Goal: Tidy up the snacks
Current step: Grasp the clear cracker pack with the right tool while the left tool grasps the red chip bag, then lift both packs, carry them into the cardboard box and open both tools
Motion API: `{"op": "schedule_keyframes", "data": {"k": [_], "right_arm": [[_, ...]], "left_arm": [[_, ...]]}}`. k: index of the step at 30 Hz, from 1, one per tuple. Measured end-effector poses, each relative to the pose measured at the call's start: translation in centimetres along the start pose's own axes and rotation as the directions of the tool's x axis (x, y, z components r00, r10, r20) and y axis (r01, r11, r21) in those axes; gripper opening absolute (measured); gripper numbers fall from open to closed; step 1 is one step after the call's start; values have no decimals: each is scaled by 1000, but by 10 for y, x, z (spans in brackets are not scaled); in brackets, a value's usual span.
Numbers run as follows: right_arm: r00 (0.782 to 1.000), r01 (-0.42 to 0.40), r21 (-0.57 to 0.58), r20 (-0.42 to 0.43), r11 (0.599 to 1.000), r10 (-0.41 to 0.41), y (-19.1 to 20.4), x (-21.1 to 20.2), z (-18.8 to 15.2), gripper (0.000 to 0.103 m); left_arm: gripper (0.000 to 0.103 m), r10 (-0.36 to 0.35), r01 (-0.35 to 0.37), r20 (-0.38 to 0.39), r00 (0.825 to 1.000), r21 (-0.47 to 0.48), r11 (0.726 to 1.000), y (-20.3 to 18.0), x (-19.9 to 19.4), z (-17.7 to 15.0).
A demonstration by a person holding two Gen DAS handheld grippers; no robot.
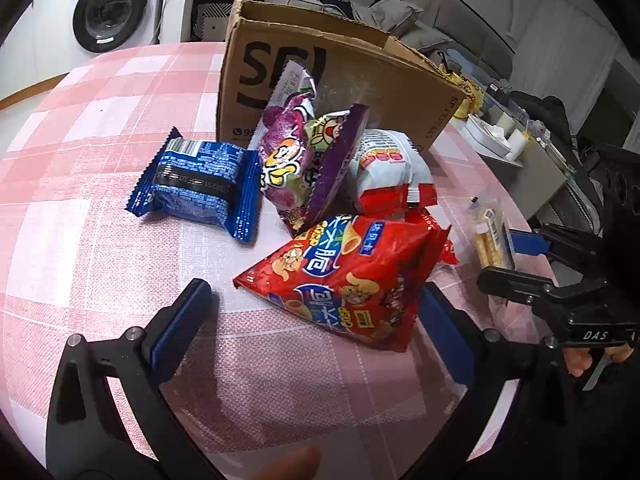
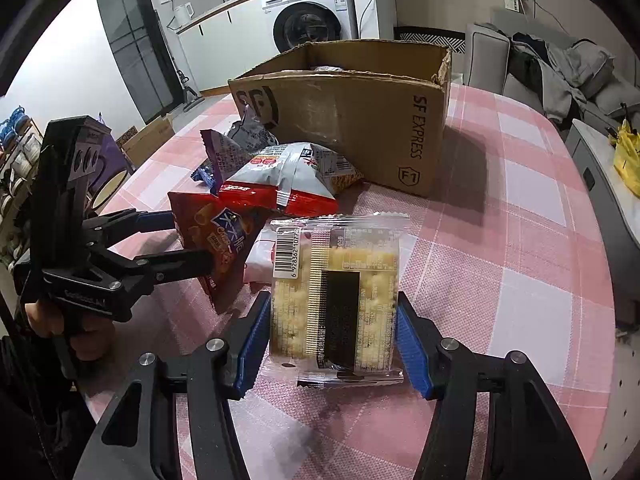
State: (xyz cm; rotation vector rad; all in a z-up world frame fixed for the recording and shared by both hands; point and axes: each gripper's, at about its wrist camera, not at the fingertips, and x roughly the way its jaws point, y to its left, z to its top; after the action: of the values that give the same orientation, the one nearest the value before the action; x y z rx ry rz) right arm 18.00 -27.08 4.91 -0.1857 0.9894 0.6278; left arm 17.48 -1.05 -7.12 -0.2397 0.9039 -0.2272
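Snack packs lie on the pink checked table in front of an open cardboard box [image 1: 320, 80] [image 2: 360, 120]. My left gripper [image 1: 316, 320] is open, its fingers on either side of a red chip bag [image 1: 344, 280] [image 2: 216, 236]. My right gripper [image 2: 332, 340] [image 1: 512, 256] has its blue pads touching both sides of a clear cracker pack [image 2: 334, 296] [image 1: 490, 236] that rests on the table. A blue biscuit pack [image 1: 196, 188], a purple candy bag [image 1: 304, 168] and a white-and-red bag [image 1: 388, 172] [image 2: 288, 176] lie behind the red bag.
The table [image 1: 100, 120] [image 2: 520, 200] has bare cloth at the left and at the right of the box. A washing machine [image 1: 112, 8] [image 2: 308, 12] stands beyond the table. A sofa with clothes [image 2: 560, 68] and a cluttered side table [image 1: 512, 136] stand on the right.
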Motion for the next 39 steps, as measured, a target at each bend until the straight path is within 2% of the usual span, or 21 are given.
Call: {"op": "schedule_keyframes", "data": {"k": [1,5,7,13,25,39], "right_arm": [[1000,-1,-1,0,1000,1,0,0,-1,60],[1000,-4,-9,1,1000,4,0,-1,-2,60],[1000,-6,-13,2,1000,6,2,0,-3,60],[1000,-11,-22,10,1000,11,2,-2,-3,60],[999,-14,-16,45,1000,14,2,-13,-3,60],[994,-36,-25,99,999,38,8,-29,0,60]], "left_arm": [[90,-11,11,2,1000,5,1000,1,0,-1],[75,-55,55,16,998,7,998,3,-2,-4],[47,-120,120,16,993,-1,993,6,-2,-5],[33,-134,133,30,990,25,991,5,-8,-8],[27,-149,147,66,987,34,989,1,-23,-19],[26,-152,146,156,976,44,988,23,-70,-32]]}}
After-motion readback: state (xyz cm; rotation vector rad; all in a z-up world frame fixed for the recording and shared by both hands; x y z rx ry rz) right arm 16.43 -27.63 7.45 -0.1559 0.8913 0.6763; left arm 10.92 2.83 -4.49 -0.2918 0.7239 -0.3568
